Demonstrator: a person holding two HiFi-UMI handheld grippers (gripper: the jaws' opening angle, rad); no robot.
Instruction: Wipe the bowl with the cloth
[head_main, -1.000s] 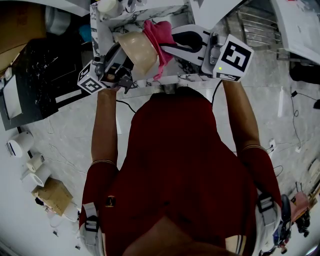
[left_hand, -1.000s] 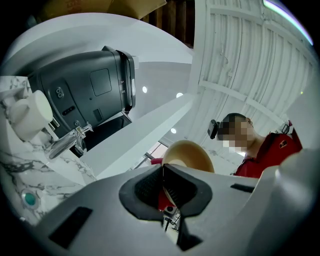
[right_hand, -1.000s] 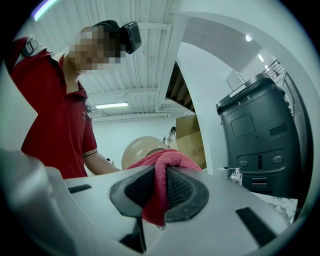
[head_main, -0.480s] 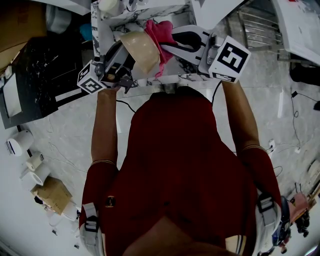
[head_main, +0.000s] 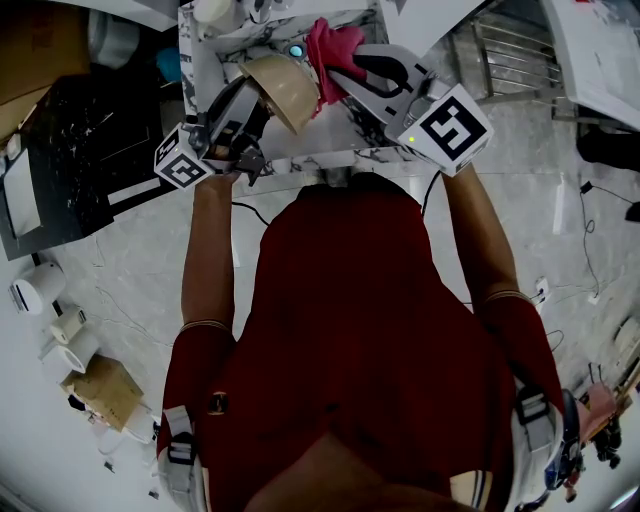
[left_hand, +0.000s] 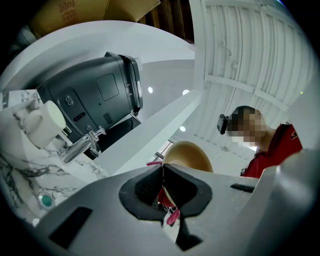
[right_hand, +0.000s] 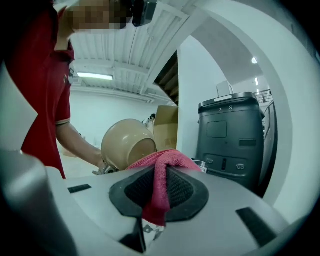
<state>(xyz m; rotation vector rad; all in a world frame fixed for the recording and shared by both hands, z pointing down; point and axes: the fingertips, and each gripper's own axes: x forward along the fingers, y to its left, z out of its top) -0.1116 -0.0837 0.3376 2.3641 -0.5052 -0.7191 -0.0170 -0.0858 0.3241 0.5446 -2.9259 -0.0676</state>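
Observation:
A tan bowl (head_main: 280, 88) is held tilted above the marble table, its rim pinched in my left gripper (head_main: 256, 102), which is shut on it. The left gripper view shows the thin rim between the pads (left_hand: 150, 186) and the bowl (left_hand: 187, 155) rising behind. My right gripper (head_main: 350, 68) is shut on a pink cloth (head_main: 328, 48) just right of the bowl's upper rim and against it. In the right gripper view the cloth (right_hand: 160, 172) bunches out of the jaws, and the bowl (right_hand: 125, 144) hangs beyond it at the left with its opening facing the cloth.
A marble-patterned table (head_main: 340, 158) lies under both grippers, with a white cup (head_main: 212, 10) and a small teal object (head_main: 296, 50) on it. A dark grey machine (left_hand: 95, 95) stands behind it. A black box (head_main: 70, 150) and paper rolls (head_main: 70, 335) sit on the floor to the left.
My right gripper has carried the cloth toward the far side of the table, up along the bowl's rim, and its wrist has turned. The bowl has tipped a little in the left gripper.

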